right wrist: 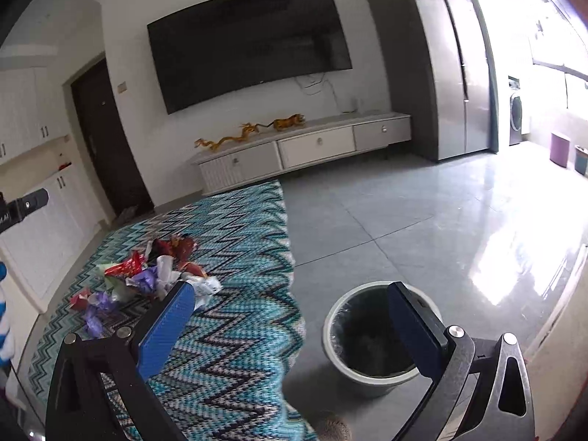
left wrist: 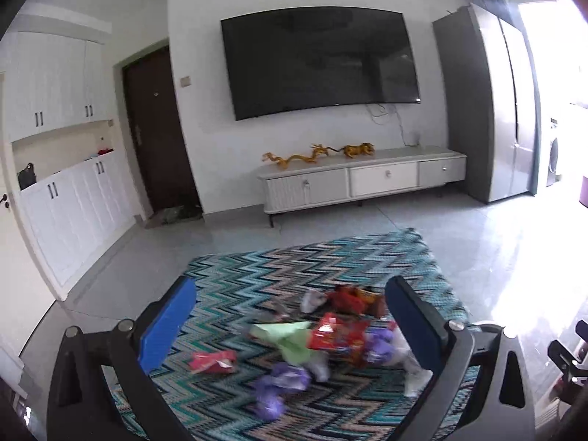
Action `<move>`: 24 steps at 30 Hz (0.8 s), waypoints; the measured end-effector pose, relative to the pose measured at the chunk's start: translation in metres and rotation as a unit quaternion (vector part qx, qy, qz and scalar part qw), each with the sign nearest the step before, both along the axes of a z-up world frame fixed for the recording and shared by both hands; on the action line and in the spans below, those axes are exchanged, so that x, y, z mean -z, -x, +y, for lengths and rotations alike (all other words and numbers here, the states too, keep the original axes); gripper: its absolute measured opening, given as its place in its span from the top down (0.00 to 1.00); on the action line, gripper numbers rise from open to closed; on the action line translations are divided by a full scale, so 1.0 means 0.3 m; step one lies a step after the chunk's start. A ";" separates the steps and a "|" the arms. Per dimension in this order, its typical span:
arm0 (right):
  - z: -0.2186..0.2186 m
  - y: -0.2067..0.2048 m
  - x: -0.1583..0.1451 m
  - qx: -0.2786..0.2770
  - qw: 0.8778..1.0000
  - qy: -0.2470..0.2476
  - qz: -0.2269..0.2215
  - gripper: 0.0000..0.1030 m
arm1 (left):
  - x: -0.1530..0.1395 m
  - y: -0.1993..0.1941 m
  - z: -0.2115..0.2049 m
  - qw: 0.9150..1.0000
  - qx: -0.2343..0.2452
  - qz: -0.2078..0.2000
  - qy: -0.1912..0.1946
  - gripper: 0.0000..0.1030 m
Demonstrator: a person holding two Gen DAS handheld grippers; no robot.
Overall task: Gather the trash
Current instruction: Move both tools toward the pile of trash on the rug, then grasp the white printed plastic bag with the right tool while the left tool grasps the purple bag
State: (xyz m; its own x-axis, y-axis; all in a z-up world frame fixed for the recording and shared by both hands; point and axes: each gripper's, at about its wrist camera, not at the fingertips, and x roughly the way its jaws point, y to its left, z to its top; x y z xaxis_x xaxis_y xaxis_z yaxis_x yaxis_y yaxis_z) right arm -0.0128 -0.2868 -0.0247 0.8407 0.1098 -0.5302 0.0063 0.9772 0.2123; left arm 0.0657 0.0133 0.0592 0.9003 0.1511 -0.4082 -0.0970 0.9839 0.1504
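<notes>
A pile of crumpled trash lies on the zigzag rug (left wrist: 257,268): a red snack wrapper (left wrist: 338,338), a green paper (left wrist: 290,338), purple wrappers (left wrist: 279,382) and a small red packet (left wrist: 213,362). My left gripper (left wrist: 294,330) is open and empty, its blue pads above and either side of the pile. In the right wrist view the same pile (right wrist: 154,272) lies at the left on the rug (right wrist: 239,330). My right gripper (right wrist: 290,327) is open and empty, above the rug's edge. A round bin (right wrist: 367,334) with a dark liner stands on the floor by the rug, under the right finger.
A low white TV cabinet (left wrist: 360,180) with golden figurines stands against the far wall under a big TV (left wrist: 319,62). A grey fridge (left wrist: 492,110) is at the right, white cupboards (left wrist: 70,198) and a dark door at the left. Two small bins (right wrist: 573,150) stand far right on the tiled floor.
</notes>
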 end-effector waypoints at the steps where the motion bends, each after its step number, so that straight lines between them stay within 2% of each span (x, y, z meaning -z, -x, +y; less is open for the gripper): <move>1: 0.012 -0.003 0.003 -0.005 1.000 -0.004 0.002 0.00 | 0.005 -0.006 0.035 1.000 -0.005 0.003 -0.001 0.00; 6: 0.070 -0.040 0.015 -0.027 0.999 -0.015 0.018 0.02 | 0.084 -0.012 0.150 0.999 0.000 0.044 0.004 0.00; 8: 0.103 -0.063 0.024 -0.040 0.999 -0.020 0.028 0.08 | 0.154 -0.021 0.179 0.997 0.017 0.077 0.008 0.00; 11: 0.170 -0.109 0.048 -0.061 0.997 -0.022 0.051 0.10 | 0.287 -0.036 0.218 0.990 0.045 0.133 0.021 0.06; 13: 0.218 -0.146 0.070 -0.075 0.995 -0.020 0.069 0.11 | 0.380 -0.057 0.237 0.983 0.061 0.170 0.031 0.11; 17: 0.298 -0.219 0.106 -0.095 0.990 -0.013 0.101 0.13 | 0.511 -0.106 0.270 0.972 0.074 0.216 0.060 0.20; 23: 0.402 -0.344 0.171 -0.123 0.982 0.008 0.141 0.15 | 0.587 -0.178 0.317 0.960 0.088 0.247 0.099 0.40; 24: 0.412 -0.363 0.185 -0.125 0.981 0.010 0.146 0.15 | 0.593 -0.188 0.324 0.958 0.092 0.250 0.104 0.46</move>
